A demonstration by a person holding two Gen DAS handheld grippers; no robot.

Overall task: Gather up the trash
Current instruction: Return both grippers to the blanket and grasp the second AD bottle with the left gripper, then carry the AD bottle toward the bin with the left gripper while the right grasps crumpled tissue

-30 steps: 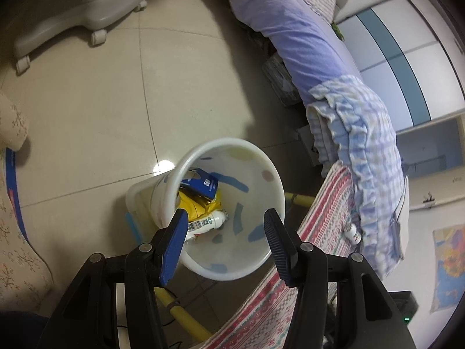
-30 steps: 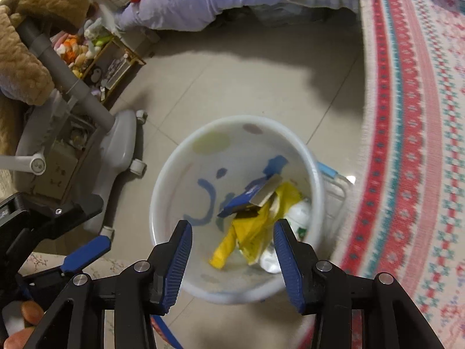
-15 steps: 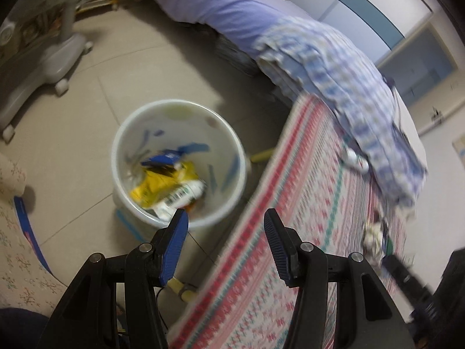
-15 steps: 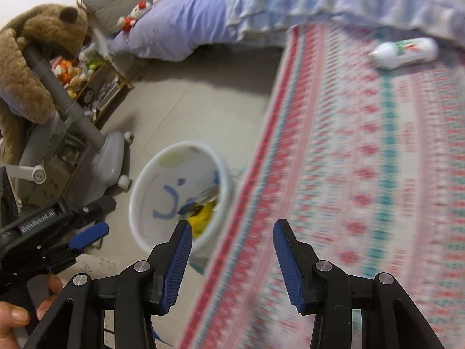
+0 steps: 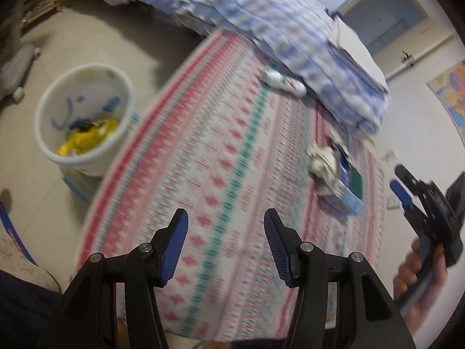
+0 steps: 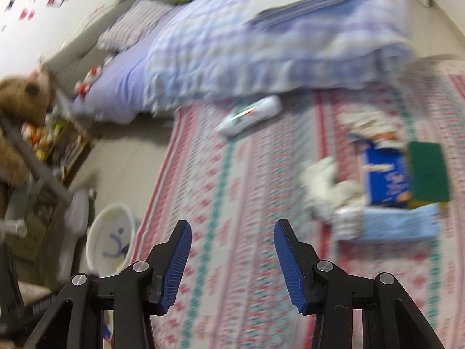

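Woven rug [image 5: 232, 151], red, teal and white bands, spread over beige floor tiles [image 5: 87, 40] beside the bed [image 6: 122, 87]; both views are blurred.

Bed: lavender sheet, striped pillow [image 6: 136, 26], blue-checked quilt [image 5: 290, 37] hanging over the rug's far edge.

White bin [image 5: 84, 116], on the tiles just off the rug's edge: yellow wrapper [image 5: 87, 139] and blue scraps inside.

Trash on the rug: white bottle [image 6: 251, 115] lying on its side close under the quilt; well apart from it, a cluster of crumpled white paper [image 6: 322, 180], a blue carton [image 6: 386, 177], a green scouring pad [image 6: 428, 174] touching the carton, and a pale blue pack [image 6: 401, 226] just below them.

Room edge: brown plush bear [image 6: 20, 99], grey wheeled stand [image 6: 75, 218], low shelf of toys [image 6: 58, 139].

Left tongs [image 5: 225, 247]: spread apart, nothing between them, above the rug.

Right tongs [image 6: 232, 257]: likewise spread and bare, above the rug, short of the cluster.
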